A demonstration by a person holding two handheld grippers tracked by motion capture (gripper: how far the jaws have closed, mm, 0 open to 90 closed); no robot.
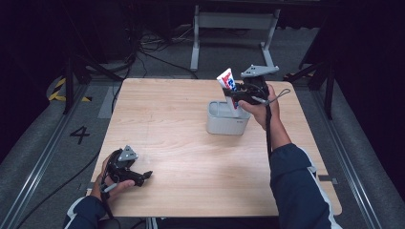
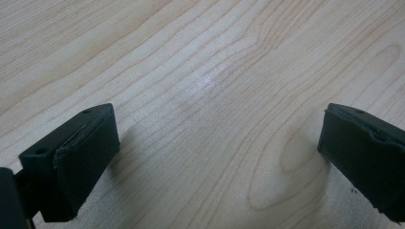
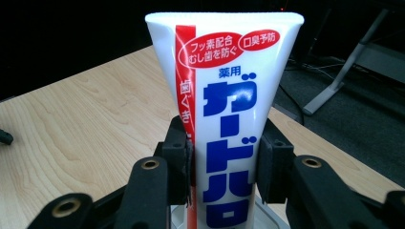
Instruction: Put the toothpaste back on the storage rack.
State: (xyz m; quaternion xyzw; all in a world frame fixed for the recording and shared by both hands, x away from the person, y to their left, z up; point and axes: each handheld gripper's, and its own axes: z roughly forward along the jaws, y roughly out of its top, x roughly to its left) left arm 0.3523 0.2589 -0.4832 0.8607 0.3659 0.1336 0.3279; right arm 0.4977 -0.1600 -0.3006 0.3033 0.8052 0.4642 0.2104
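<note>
The right gripper, seen from the high view, is clamped on a toothpaste tube held upright over the grey container at the far right of the table. The tube's lower end sits at the container's mouth; whether it rests on the bottom cannot be told. The left gripper lies idle at the near left edge.

Left gripper view: its jaws stand wide apart over bare wood, nothing between them.

Right gripper view: both pads press the toothpaste tube at mid-body, crimped end up.

Judgement: placement is well advanced; lowering and release appear outstanding.
</note>
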